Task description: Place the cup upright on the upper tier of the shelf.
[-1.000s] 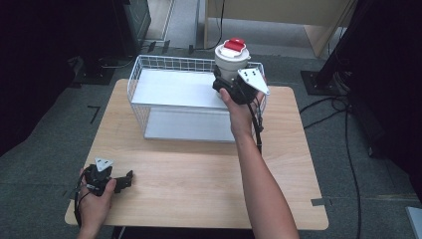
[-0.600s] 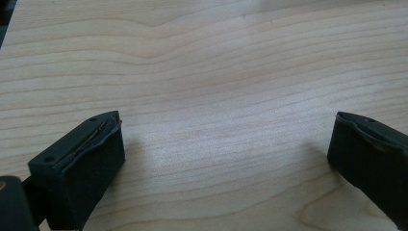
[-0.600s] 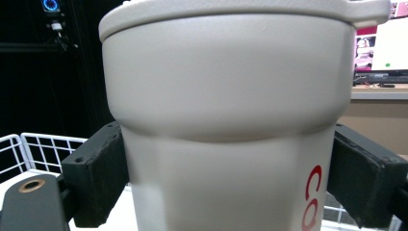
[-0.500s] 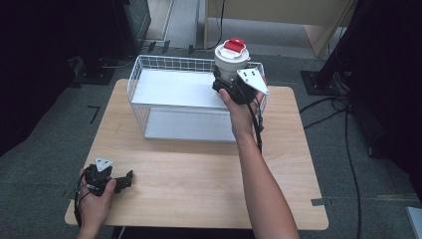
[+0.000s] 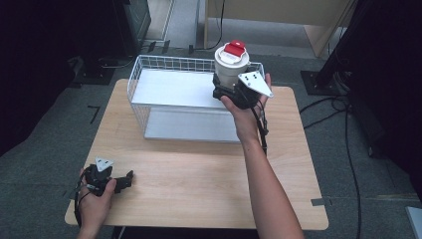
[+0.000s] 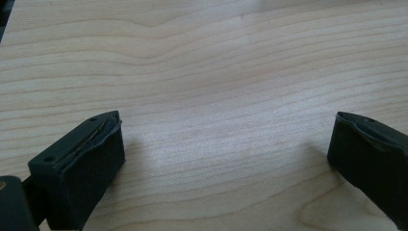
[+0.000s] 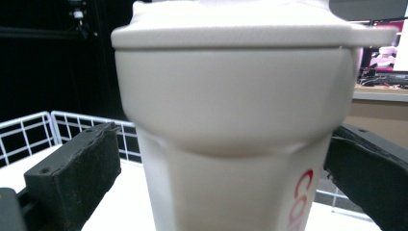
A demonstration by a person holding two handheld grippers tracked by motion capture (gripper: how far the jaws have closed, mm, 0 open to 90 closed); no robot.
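Note:
A white tumbler (image 5: 230,62) with a red flap on its lid stands upright at the back right of a white wire basket (image 5: 149,114). Its base is hidden. My right gripper (image 5: 228,88) is around the tumbler's lower body. In the right gripper view the tumbler (image 7: 231,144) sits between the wide-spread jaws, with a small gap at the left finger (image 7: 77,178) and the right finger (image 7: 370,178) at its side. My left gripper (image 5: 124,180) rests low at the table's front left, open, with bare wood between its fingers (image 6: 82,168).
The wooden table (image 5: 199,184) carries the basket on its far half. Black stands and cables are on the grey floor around it. A wooden cabinet (image 5: 278,15) stands behind the table.

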